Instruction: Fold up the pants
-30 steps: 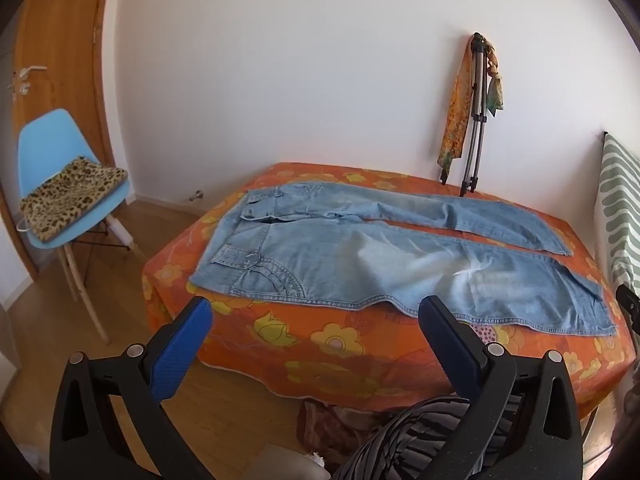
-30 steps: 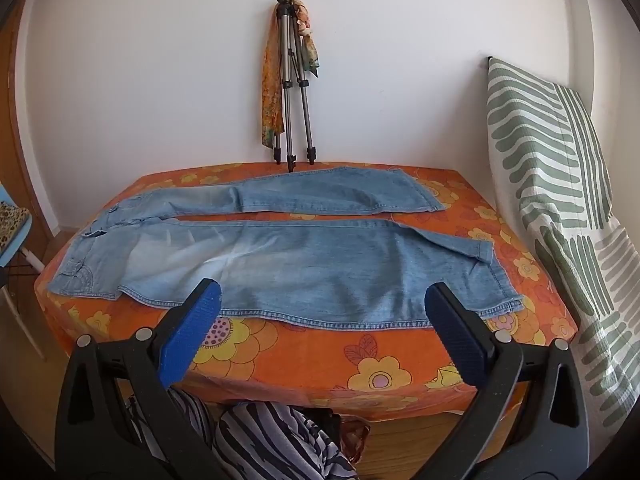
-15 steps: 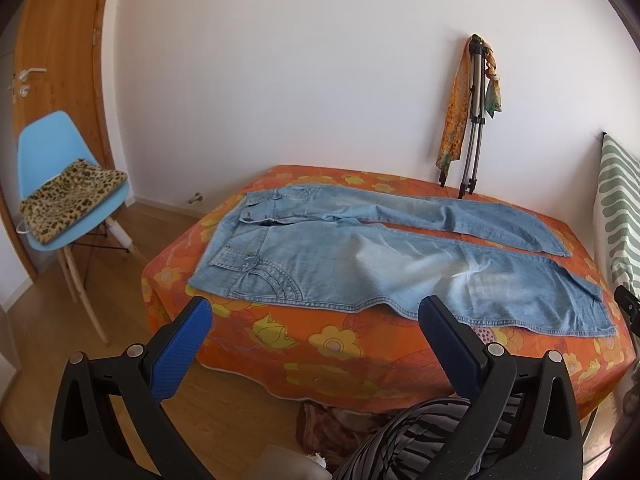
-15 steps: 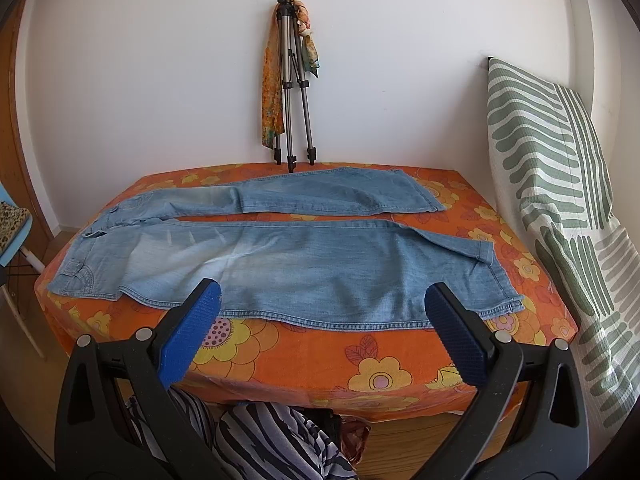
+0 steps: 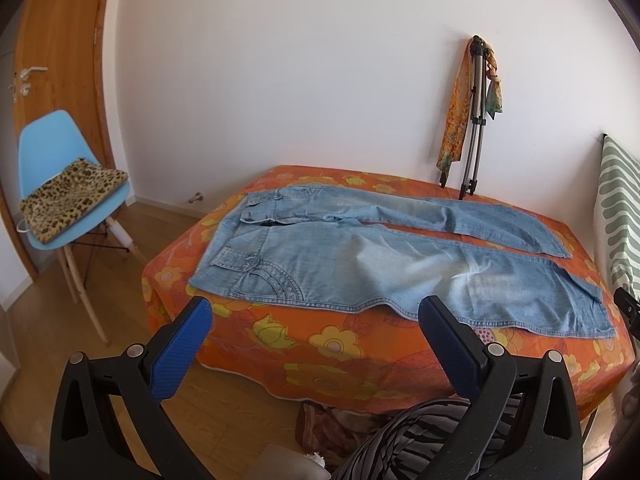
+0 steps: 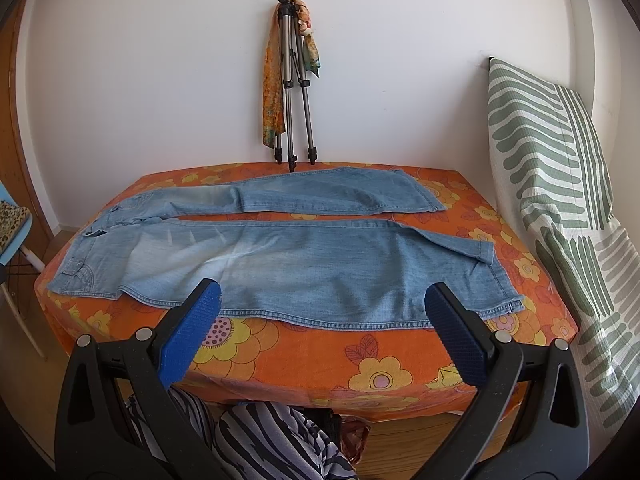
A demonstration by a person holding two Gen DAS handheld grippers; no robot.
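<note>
I hold both the left gripper [image 5: 314, 322] and right gripper [image 6: 322, 306] spread wide, empty, low in frame, because the jeans [image 6: 288, 264] lie unfolded mid-frame.

Light-blue denim pants [image 5: 360, 264] [image 6: 280, 256], unfolded, lying flat and lengthwise on the orange floral counter [image 5: 328, 344] [image 6: 380, 364]. Waistband at the left end, hems at the right; the two legs lie side by side with a narrow gap between them.
</note>
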